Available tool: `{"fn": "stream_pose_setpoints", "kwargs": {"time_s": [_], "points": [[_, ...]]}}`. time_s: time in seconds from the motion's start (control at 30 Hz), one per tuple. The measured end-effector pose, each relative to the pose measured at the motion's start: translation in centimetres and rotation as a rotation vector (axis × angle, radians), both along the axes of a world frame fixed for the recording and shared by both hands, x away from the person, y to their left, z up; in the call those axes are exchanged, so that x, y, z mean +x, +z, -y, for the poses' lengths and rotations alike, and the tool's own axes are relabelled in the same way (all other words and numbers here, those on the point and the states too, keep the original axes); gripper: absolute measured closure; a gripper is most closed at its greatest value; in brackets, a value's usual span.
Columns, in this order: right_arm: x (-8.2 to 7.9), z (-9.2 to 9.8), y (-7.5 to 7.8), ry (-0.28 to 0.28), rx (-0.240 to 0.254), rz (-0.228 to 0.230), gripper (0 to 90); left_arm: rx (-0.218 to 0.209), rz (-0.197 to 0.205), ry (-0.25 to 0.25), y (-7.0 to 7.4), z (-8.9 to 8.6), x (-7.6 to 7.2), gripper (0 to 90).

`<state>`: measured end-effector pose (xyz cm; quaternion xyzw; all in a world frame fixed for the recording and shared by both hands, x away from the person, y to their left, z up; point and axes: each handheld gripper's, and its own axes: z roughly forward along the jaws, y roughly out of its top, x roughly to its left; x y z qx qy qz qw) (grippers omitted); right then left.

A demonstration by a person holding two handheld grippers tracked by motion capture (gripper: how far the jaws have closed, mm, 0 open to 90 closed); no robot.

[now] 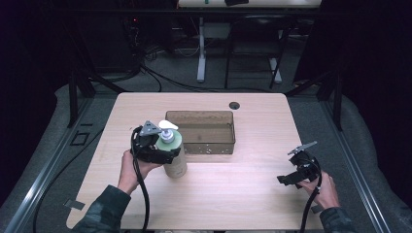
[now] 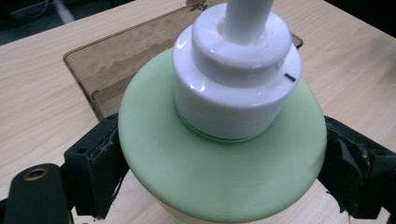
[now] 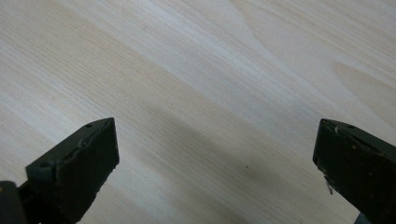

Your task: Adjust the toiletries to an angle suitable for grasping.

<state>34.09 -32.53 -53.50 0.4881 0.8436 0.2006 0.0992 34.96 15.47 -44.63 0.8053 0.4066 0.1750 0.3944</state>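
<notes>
Gripping pump bottle beside tray; left hand-held gripper

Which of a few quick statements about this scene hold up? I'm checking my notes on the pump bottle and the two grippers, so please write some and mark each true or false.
1. The left gripper has its jaws on either side of the green pump bottle. True.
2. The bottle lies on its side inside the tray. False: it stands upright on the table, just in front of the brown tray.
3. The right gripper holds a sponge. False: its jaws stand wide apart over bare wood with nothing between them.
4. The bottle's pump top is white. True.
5. The two grippers touch each other. False: they are far apart, one at each side of the table.
</notes>
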Motion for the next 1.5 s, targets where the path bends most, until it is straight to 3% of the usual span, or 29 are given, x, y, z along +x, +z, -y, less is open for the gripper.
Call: {"fn": "stream_pose_setpoints", "kwargs": {"time_s": [0.1, 0.23, 0.37, 0.57, 0.63, 0.73, 0.8, 0.83, 0.93, 1.3, 1.5], "points": [[0.0, 0.0, 0.0, 0.001, 0.004, -0.001, 0.0, -0.002, 0.006, 0.051, -0.1, 0.4, -0.3, 12.2], [0.0, 0.0, 0.0, 0.003, 0.0, 0.002, 0.0, 0.004, 0.007, 0.055, 0.0, 0.4, -0.3, 11.9], [0.0, 0.0, 0.0, 0.005, 0.002, 0.001, 0.0, -0.001, 0.003, 0.014, 0.1, 0.0, -0.1, 11.3], [0.0, 0.0, 0.0, 0.005, 0.007, 0.0, 0.0, -0.008, -0.003, -0.061, 1.0, -0.7, -0.2, 1.2], [0.0, 0.1, 0.0, 0.005, 0.007, -0.001, 0.0, -0.006, 0.002, -0.104, 2.0, -1.2, -0.1, 0.2], [0.0, 0.1, 0.0, 0.007, 0.002, 0.002, 0.0, -0.003, 0.007, -0.125, 2.7, -1.4, 0.1, 0.0], [0.0, 0.0, 0.0, 0.008, -0.001, 0.0, 0.0, 0.014, 0.005, -0.148, 3.5, -1.4, 0.3, 0.0], [0.0, 0.0, 0.0, 0.007, 0.002, -0.002, 0.0, 0.028, 0.003, -0.184, 4.3, -1.3, 0.5, 0.0], [0.0, 0.1, 0.0, 0.008, -0.001, 0.0, 0.0, 0.05, 0.012, -0.213, 5.3, -1.2, 0.8, 0.0], [0.2, -0.2, 0.0, 0.014, 0.002, -0.009, 0.0, 0.092, 0.014, -0.259, 7.6, -1.4, 2.3, 0.0], [0.2, 0.1, -0.1, 0.011, 0.01, -0.012, 0.0, 0.104, 0.009, -0.288, 8.1, -1.3, 2.8, 0.5]]}}
